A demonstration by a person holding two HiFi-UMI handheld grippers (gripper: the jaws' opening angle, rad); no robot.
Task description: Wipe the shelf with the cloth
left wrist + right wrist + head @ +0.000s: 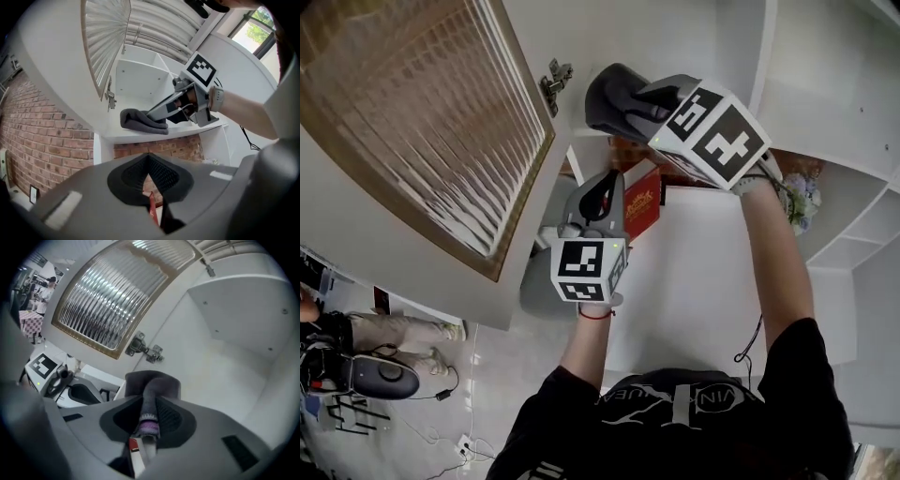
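Right hand-held gripper (157, 114): reaching up into the cabinet, jaws clamping on a fold of the dark grey cloth (140, 121).
Cloth: lying bunched on the white shelf (192, 131), sitting near the door hinge (555, 80) on the shelf's left side.
Left hand-held gripper (149, 164): hanging lower, below the shelf, jaws pressing together and carrying nothing.
Cabinet door (422, 122): standing wide open at the left, showing its ribbed glass panel.
Brick wall (42, 145): showing beneath the shelf.

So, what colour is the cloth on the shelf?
The cloth is dark grey, purple-banded at its gripped end; best seen in the right gripper view.
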